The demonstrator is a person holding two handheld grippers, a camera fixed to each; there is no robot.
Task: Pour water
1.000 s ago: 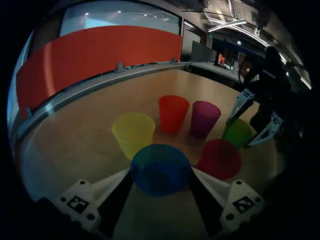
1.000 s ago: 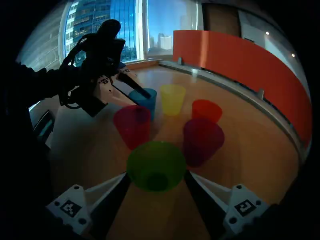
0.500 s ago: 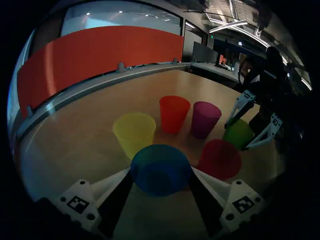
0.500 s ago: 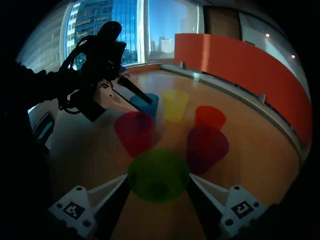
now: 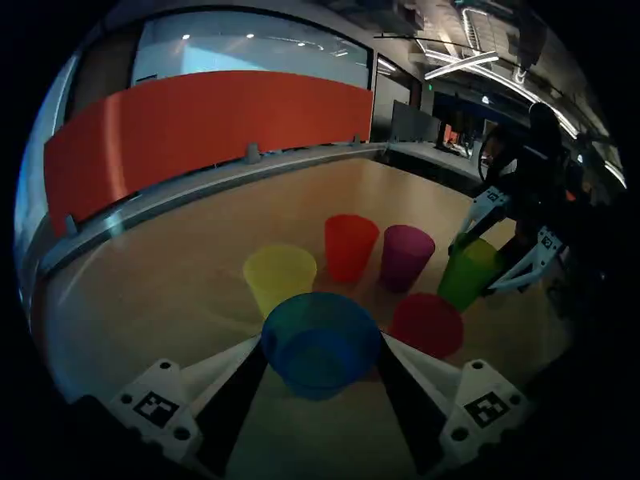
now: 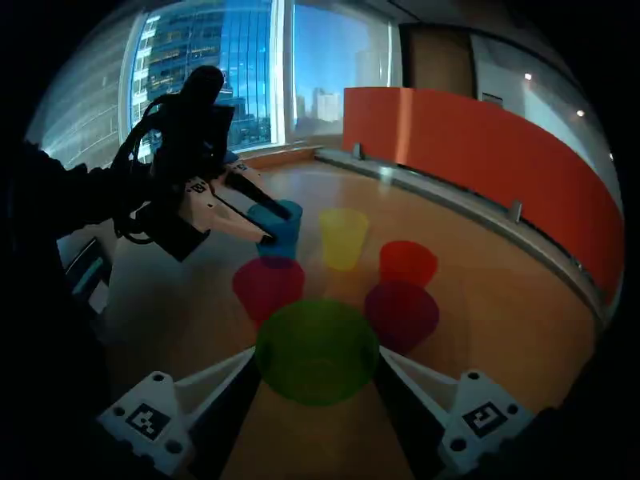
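My left gripper (image 5: 322, 339) is shut on a blue cup (image 5: 320, 356), held above the wooden table (image 5: 160, 272). My right gripper (image 6: 318, 352) is shut on a green cup (image 6: 318, 372), also raised. On the table below stand a yellow cup (image 5: 280, 276), an orange cup (image 5: 350, 244), a purple cup (image 5: 406, 254) and a red cup (image 5: 428, 322). In the left gripper view the green cup (image 5: 468, 276) hangs tilted at the far right. In the right gripper view the blue cup (image 6: 280, 232) hangs beyond the red cup (image 6: 268, 286), left of the yellow cup (image 6: 342, 236).
A long orange partition (image 5: 200, 120) runs along the table's far edge. Tall windows (image 6: 216, 72) stand behind the person's dark sleeve (image 6: 72, 192). Bare tabletop lies left of the yellow cup and to the right of the orange cup (image 6: 408, 262) and purple cup (image 6: 402, 312).
Both grippers have risen with their cups: the blue and green cups have left the table, and the cups standing on it now look lower and smaller.
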